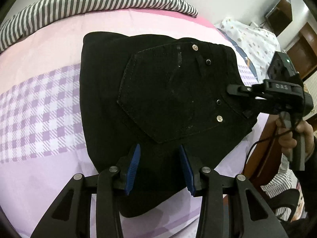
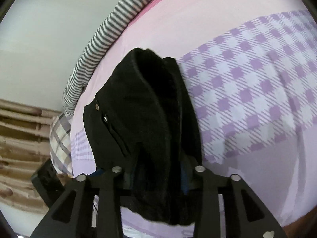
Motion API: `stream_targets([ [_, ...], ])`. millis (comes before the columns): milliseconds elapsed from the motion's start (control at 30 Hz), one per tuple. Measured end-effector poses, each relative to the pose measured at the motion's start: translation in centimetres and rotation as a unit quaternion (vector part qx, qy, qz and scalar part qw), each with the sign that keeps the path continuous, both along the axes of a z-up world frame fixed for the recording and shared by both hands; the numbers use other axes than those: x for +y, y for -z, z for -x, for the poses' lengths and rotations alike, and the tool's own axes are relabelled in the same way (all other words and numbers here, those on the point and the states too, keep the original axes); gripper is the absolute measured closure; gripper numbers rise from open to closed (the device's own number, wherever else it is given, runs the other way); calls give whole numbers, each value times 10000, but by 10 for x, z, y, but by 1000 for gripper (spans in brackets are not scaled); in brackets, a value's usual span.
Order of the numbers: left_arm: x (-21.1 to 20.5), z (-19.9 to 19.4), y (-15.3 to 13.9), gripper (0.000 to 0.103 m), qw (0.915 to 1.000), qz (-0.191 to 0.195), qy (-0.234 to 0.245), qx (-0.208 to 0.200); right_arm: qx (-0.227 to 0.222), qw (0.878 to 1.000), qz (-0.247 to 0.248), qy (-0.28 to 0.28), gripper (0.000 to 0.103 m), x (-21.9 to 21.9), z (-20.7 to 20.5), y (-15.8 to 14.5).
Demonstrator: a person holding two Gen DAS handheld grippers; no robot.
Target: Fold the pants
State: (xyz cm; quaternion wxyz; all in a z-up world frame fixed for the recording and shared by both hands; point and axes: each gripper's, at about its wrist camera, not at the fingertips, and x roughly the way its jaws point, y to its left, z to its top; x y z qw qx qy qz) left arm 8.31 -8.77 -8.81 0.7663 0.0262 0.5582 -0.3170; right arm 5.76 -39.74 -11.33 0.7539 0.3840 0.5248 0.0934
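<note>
One bed sheet [image 1: 43, 99], pink with a lilac check band, carries the black pants [image 1: 158, 99], folded into a compact stack, back pocket up. My right gripper [image 1: 237, 90] is pinching the waistband edge, fabric bunched between its fingers in the right wrist view. My left gripper [image 1: 160, 170] hovers spread over the near edge, blue pads [image 1: 134, 166] apart.

- A bed sheet [image 1: 45, 63], pink with a lilac check band, fills the left wrist view.
- A grey-and-white striped quilt [image 1: 95, 2] lies along the sheet's 12 o'clock edge.
- White wall [image 2: 39, 29] at 10 o'clock in the right wrist view; brown wooden furniture [image 1: 303, 43] at 2 o'clock in the left.
</note>
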Motion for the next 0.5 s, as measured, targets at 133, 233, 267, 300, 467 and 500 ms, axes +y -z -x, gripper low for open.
stream_targets([
  [133, 2, 2, -1, 60, 10000, 33, 3, 17, -81, 9999, -111, 48, 60, 2, 18, -9],
  [233, 7, 5, 0, 60, 10000, 39, 17, 33, -249, 9996, 24, 140, 73, -2, 36, -16],
  [267, 11, 9, 0, 60, 10000, 47, 19, 35, -329, 9993, 93, 161, 80, -1, 41, -19],
  [300, 12, 10, 0, 60, 10000, 45, 34, 44, -389, 9990, 154, 179, 81, -1, 44, -21],
  [467, 16, 17, 0, 60, 9999, -98, 53, 40, -317, 9977, 569, 168, 87, 5, 53, -24],
  [500, 17, 20, 1, 60, 9999, -98, 58, 33, -255, 9972, 693, 150, 87, 7, 54, -22],
])
